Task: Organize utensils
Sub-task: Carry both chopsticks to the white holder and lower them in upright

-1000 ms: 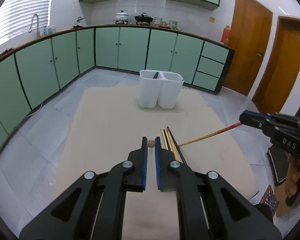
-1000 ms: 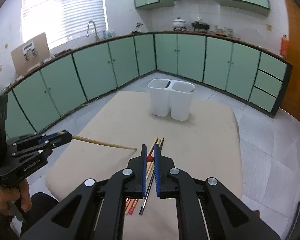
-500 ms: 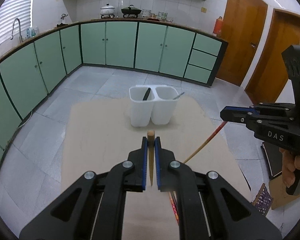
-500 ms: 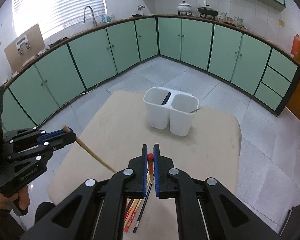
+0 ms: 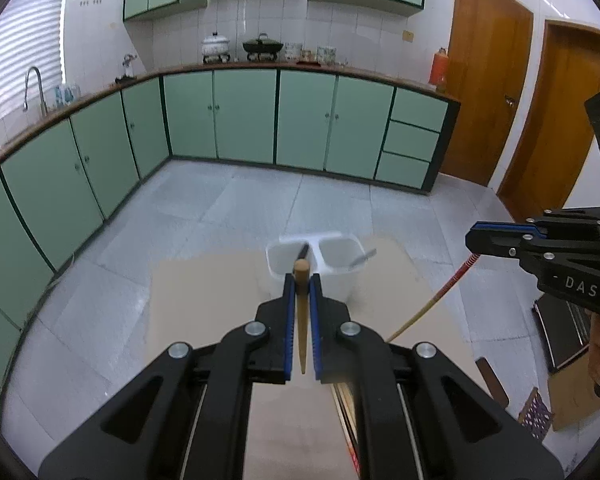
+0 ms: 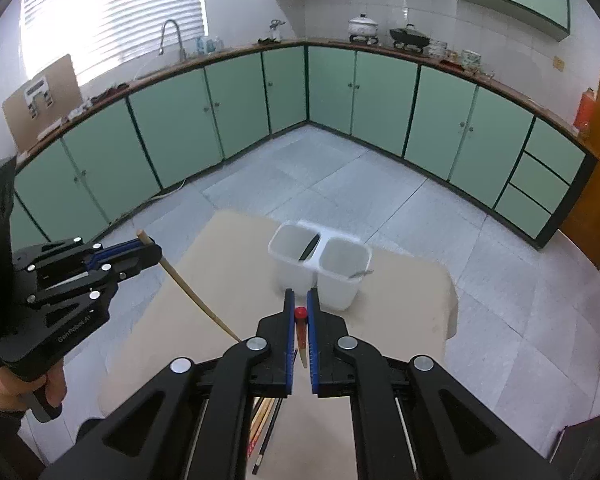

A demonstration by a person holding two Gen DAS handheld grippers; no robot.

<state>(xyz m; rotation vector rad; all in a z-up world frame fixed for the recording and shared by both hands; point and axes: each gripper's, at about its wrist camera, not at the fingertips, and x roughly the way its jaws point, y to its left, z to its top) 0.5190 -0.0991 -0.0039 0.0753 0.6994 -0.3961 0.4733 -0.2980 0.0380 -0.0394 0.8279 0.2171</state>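
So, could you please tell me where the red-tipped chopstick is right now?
The red-tipped chopstick is clamped in the right claw, held above the beige table just short of the white two-compartment holder; the left wrist view shows it slanting down from that claw.

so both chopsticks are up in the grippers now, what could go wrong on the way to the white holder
1. The left gripper pinches the plain chopstick only near its top end, so the long tip could swing and catch the white holder rim.
2. The right gripper's red-tipped chopstick hangs the same way.
3. The black utensil already in the left compartment could block entry.
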